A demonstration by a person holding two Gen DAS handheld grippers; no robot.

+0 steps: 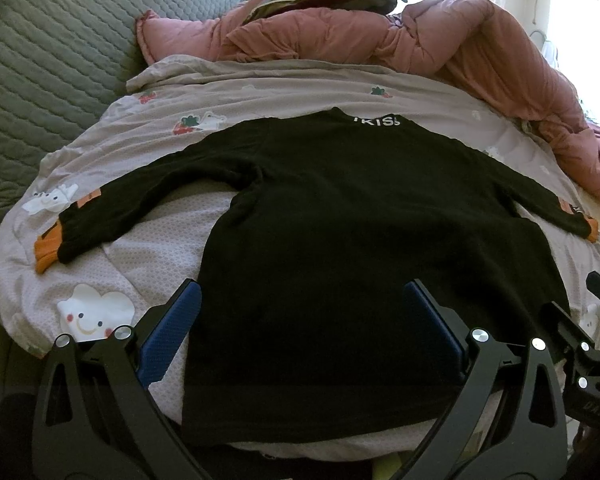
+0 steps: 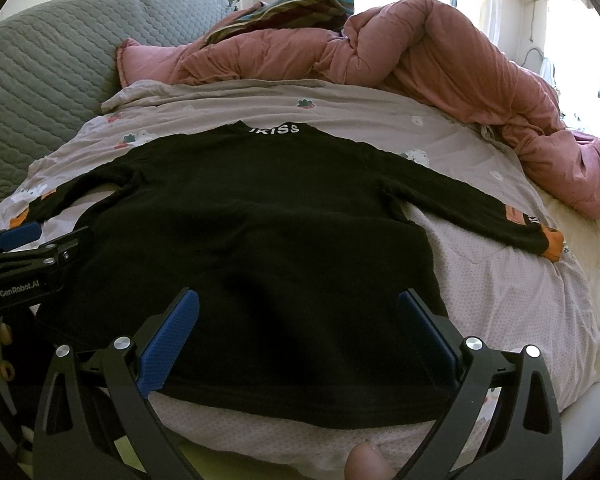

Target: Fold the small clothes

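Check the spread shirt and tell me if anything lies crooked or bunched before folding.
Mostly flat. The black shirt lies spread on the bedsheet, collar away from the cameras. Its left sleeve bends toward the hem instead of lying straight, with some bunching at the armpit. Both the left gripper and right gripper are open, holding nothing.

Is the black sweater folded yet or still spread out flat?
Spread out. The black sweater lies flat on the quilt, both sleeves extended sideways, orange cuff away from the body, no folds visible.
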